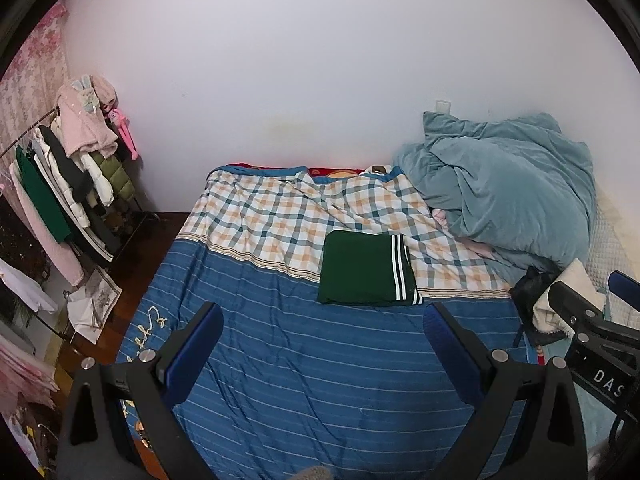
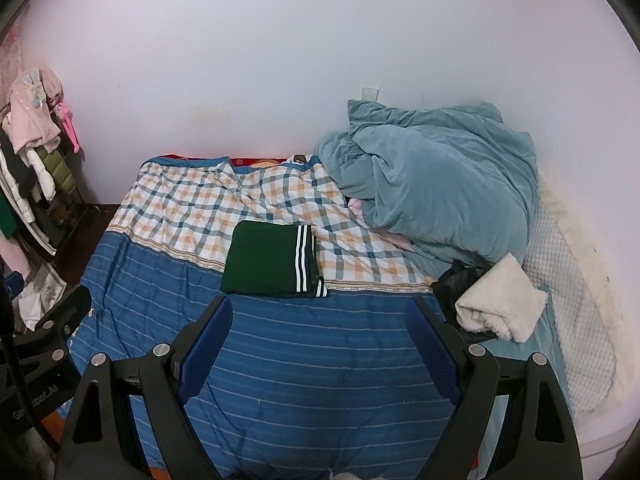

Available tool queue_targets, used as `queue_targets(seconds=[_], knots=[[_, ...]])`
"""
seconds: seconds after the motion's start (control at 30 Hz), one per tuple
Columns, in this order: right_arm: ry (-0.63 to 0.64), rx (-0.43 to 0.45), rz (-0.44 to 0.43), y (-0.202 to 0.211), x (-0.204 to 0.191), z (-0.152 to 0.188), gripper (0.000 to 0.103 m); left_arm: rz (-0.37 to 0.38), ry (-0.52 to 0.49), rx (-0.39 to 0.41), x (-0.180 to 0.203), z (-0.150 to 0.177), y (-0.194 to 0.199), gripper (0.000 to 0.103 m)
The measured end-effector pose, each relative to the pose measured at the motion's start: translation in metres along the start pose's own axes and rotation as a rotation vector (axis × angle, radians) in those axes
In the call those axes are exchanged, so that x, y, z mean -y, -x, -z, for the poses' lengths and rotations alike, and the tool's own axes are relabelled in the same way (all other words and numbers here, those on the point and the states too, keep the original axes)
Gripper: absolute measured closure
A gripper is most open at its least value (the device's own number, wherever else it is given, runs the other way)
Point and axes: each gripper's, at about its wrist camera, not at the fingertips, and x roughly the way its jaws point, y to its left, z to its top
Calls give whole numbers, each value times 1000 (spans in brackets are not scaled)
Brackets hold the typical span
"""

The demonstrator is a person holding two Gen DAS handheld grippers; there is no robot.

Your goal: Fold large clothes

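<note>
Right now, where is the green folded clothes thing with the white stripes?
The green folded garment lies in the middle of the bed, across the line where checks meet blue stripes, left of the heaped teal duvet in both views.

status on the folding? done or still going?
Done: the green garment lies folded in a neat rectangle on the bed. In hand: nothing; the left claw and right claw are both open and empty, above the bed. Left: possibly the cream garment and black item bundled at the right edge.
</note>
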Motion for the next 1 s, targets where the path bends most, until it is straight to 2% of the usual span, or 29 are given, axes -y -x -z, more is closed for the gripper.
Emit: queue_targets(seconds=[0.43, 1.0], knots=[[-6, 3, -3, 2, 3, -7, 13, 3, 0, 2, 2, -2, 2, 1], [-28, 0, -2, 13, 5, 1, 12, -1, -3, 5, 8, -3, 6, 1]])
